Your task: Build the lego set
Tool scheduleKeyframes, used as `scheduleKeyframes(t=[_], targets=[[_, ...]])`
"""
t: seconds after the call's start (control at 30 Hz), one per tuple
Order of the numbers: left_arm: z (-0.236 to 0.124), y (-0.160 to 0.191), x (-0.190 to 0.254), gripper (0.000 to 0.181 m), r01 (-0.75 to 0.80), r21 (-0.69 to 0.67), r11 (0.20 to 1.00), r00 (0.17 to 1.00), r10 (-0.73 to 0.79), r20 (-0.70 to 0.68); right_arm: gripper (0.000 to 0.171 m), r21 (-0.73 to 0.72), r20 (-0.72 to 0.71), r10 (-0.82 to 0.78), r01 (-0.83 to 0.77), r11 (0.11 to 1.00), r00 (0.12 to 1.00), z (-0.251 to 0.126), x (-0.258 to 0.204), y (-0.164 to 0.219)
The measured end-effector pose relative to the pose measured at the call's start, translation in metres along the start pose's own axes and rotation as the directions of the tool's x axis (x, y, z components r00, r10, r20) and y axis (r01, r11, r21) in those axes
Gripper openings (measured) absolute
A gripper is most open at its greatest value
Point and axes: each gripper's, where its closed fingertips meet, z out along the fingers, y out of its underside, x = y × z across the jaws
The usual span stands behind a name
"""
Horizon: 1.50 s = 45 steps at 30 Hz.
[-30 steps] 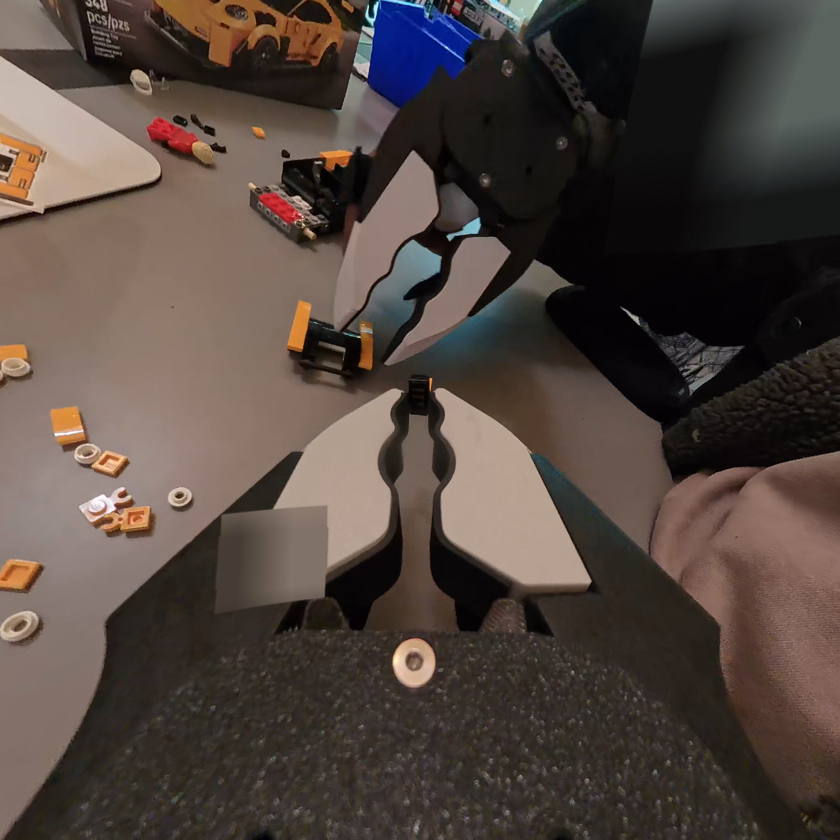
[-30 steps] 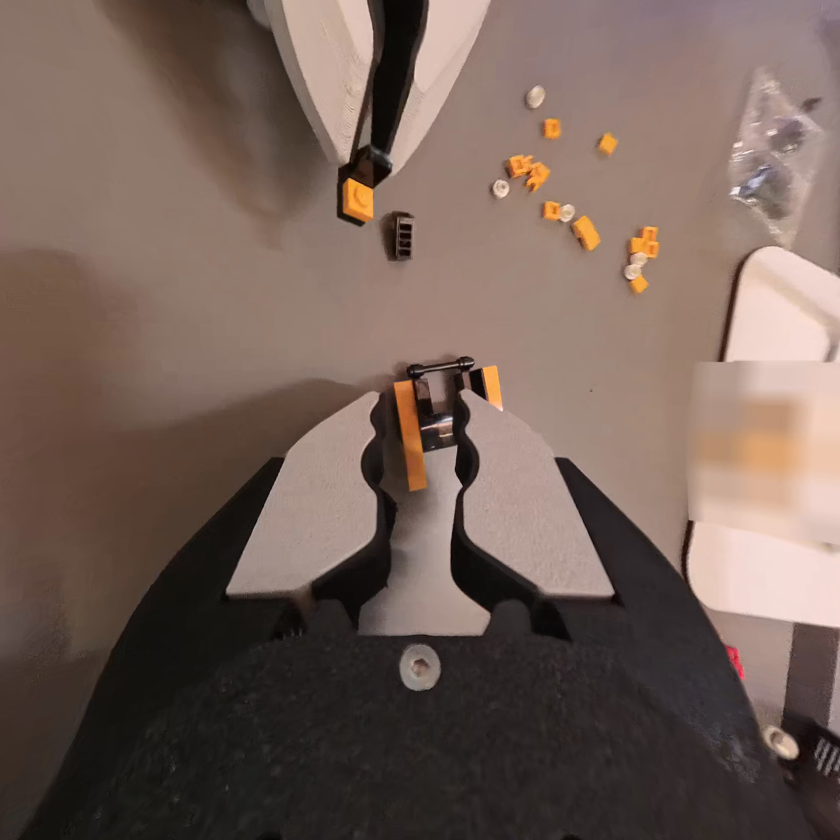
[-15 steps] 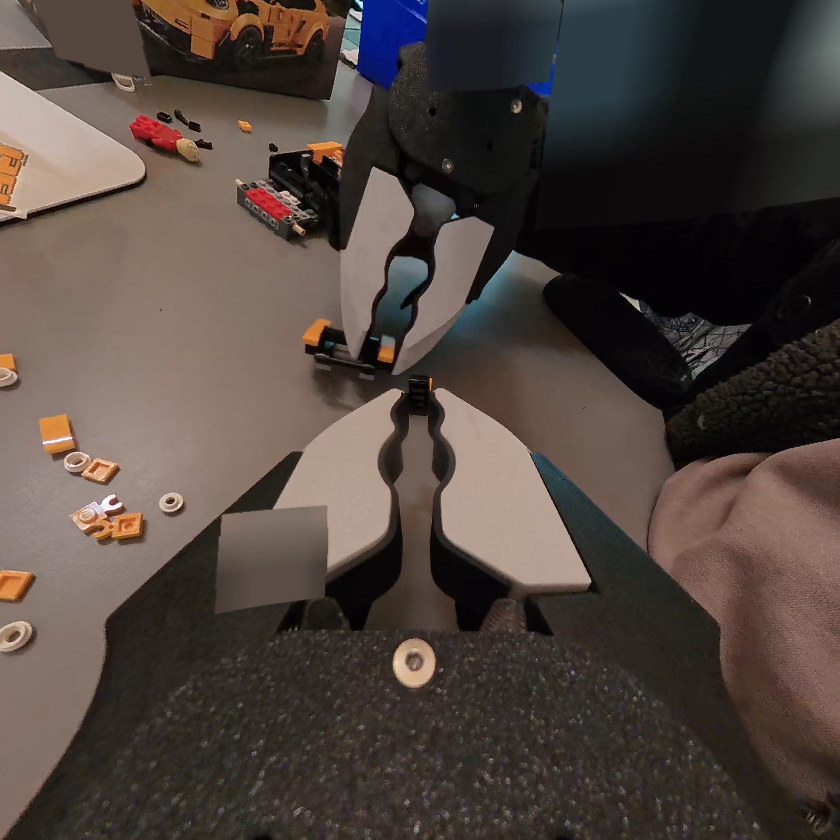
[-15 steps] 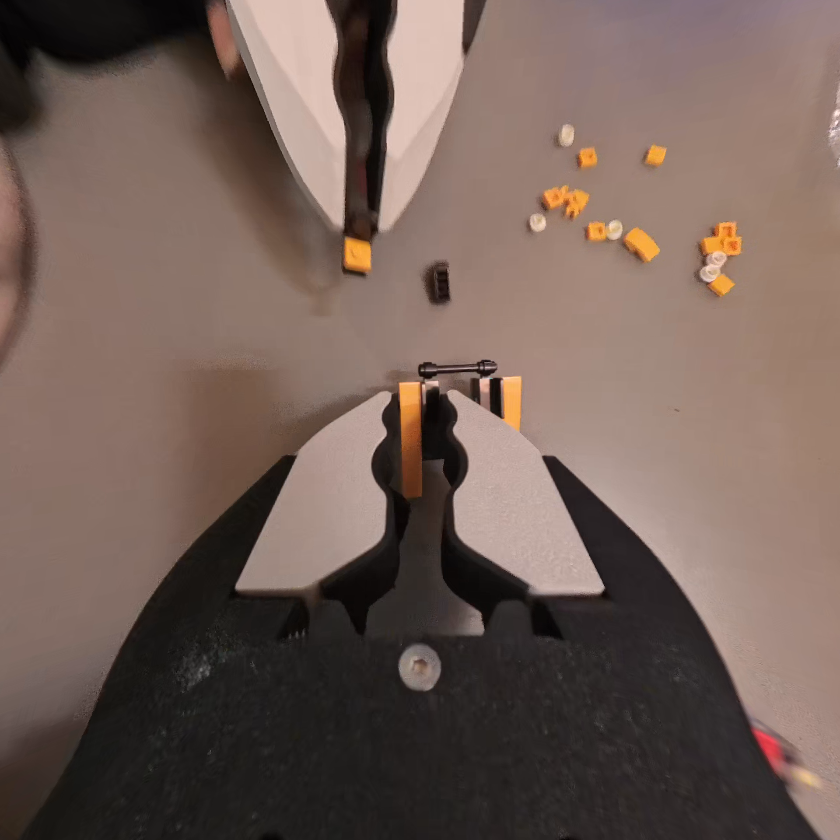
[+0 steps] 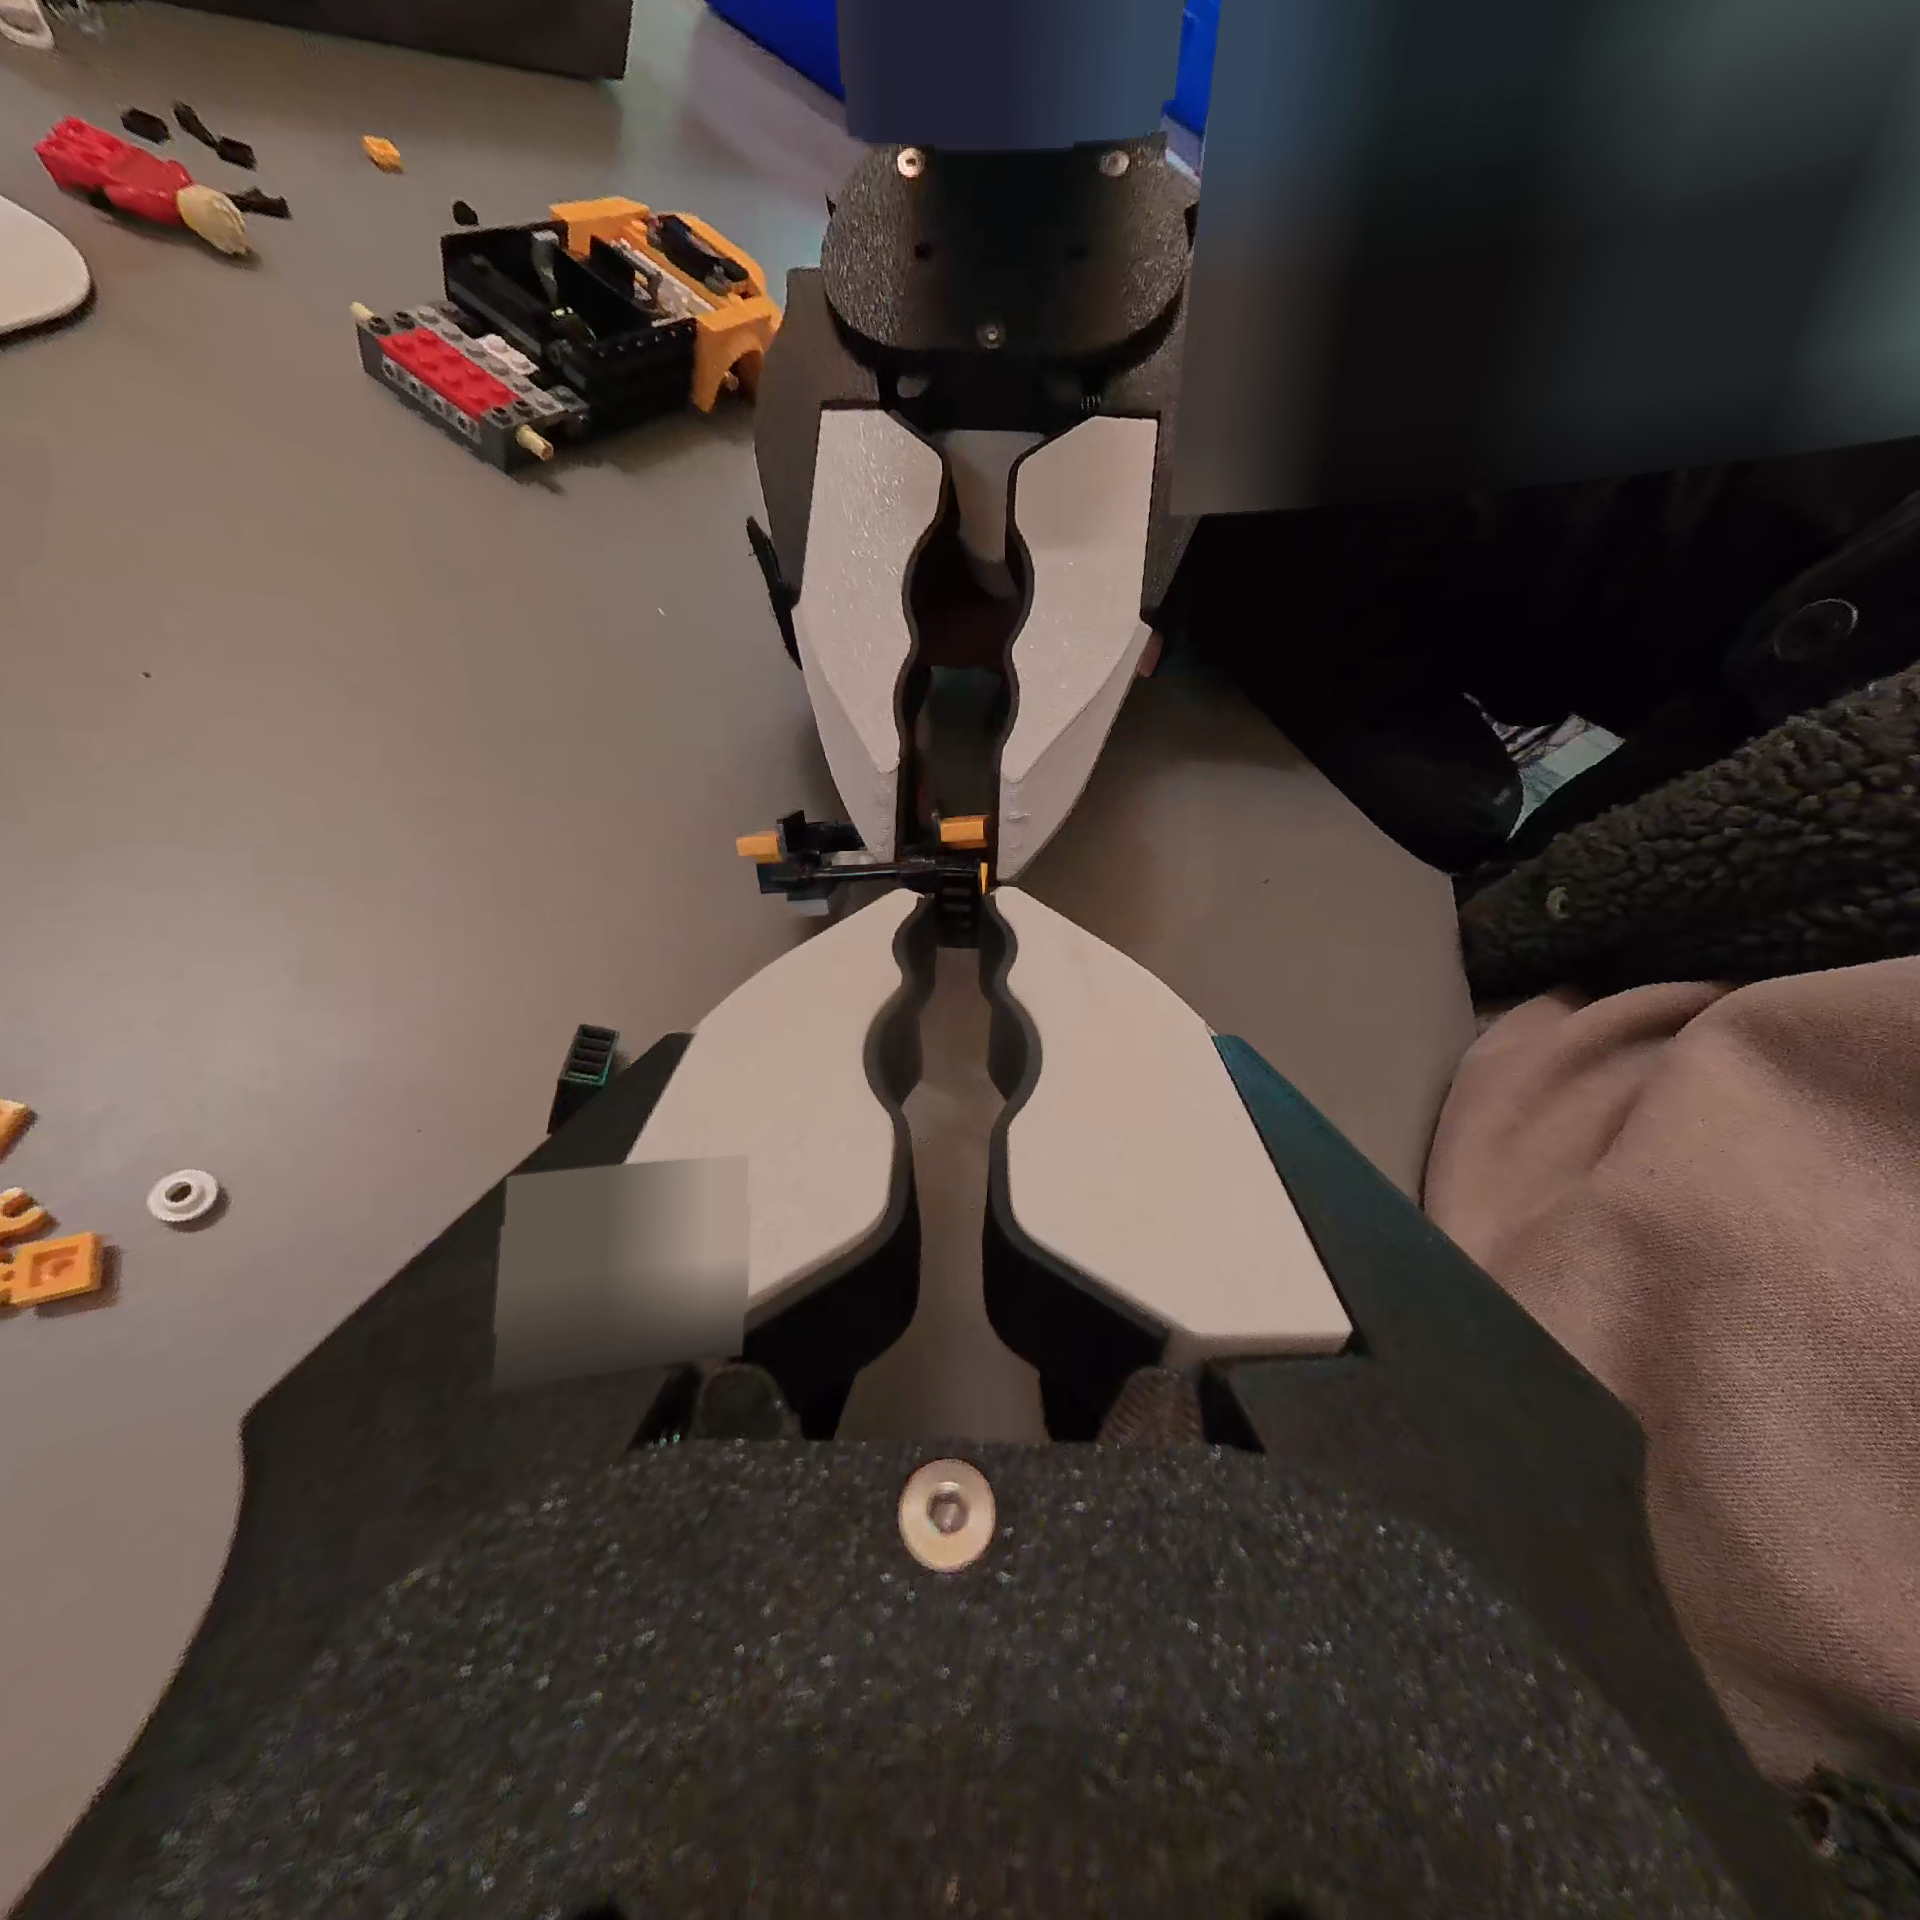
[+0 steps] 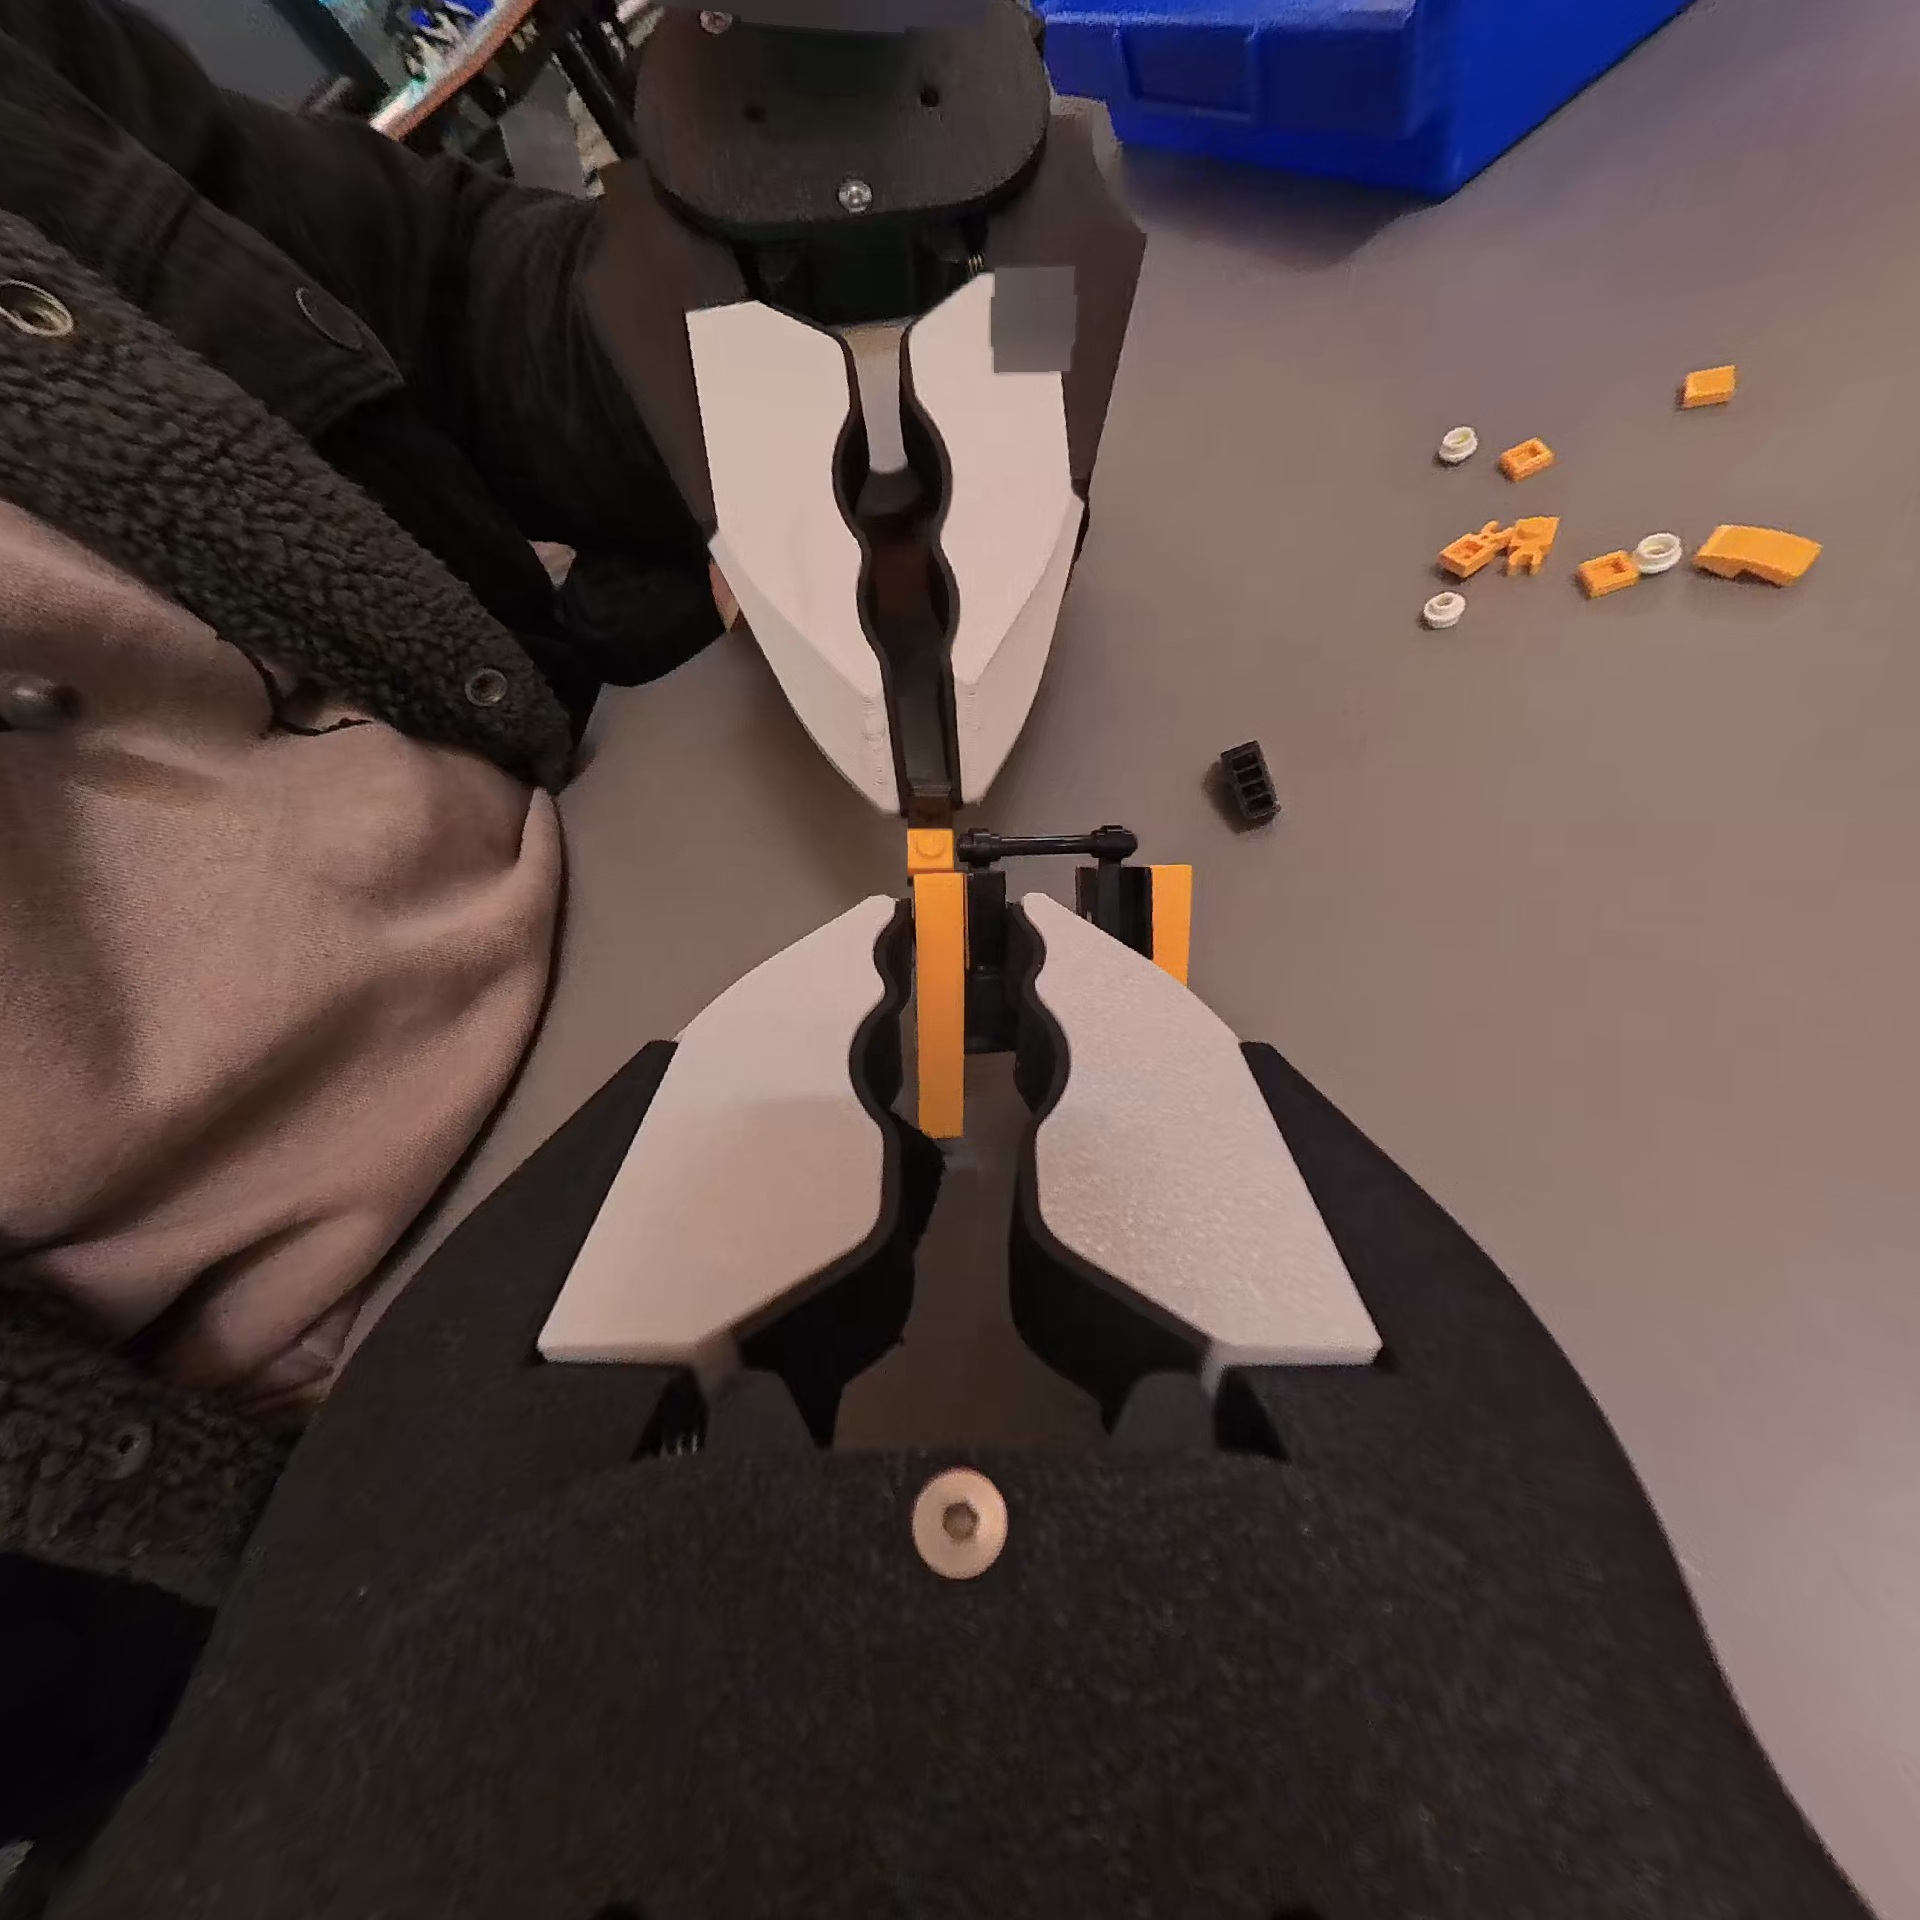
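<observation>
Orange-and-black subassembly [image 6: 1023, 935] with black bar, clamped in my right gripper [image 6: 961, 914], left gripper [image 5: 951, 909] pinching small orange-topped black piece [image 5: 958, 902] against it.

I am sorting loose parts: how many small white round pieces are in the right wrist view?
3 white round pieces: one farthest, one beside the orange curved piece, one nearest. Others may be out of view.

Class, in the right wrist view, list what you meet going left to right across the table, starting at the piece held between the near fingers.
orange-and-black assembly → black grille brick → white round stud → orange curved slope
</observation>
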Motion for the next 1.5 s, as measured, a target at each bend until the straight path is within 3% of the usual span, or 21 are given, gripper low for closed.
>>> scheduleKeyframes(t=[0.53,1.03,1.23,1.5], targets=[[0.006,0.01,-0.002,0.007,0.086,-0.045,0.995,0.996,-0.086,0.003,0.017,-0.137,-0.07,0.019,-0.029,0.99,0.997,0.013,0.002,0.01],[0.0,-0.017,-0.005,0.007,0.285,0.14,0.948,0.958,-0.278,-0.065,0.019,0.123,0.027,0.216,-0.218,0.968,0.976,0.01,-0.001,-0.014],[0.0,-0.021,-0.004,0.007,0.269,0.167,0.949,0.963,-0.262,-0.063,0.018,0.176,0.091,0.28,-0.292,0.94,0.956,0.01,-0.002,-0.018],[-0.01,-0.041,0.006,0.007,0.145,0.273,0.951,0.989,-0.13,-0.073,0.018,0.287,0.257,0.314,-0.383,0.878,0.914,0.002,-0.014,-0.036]])
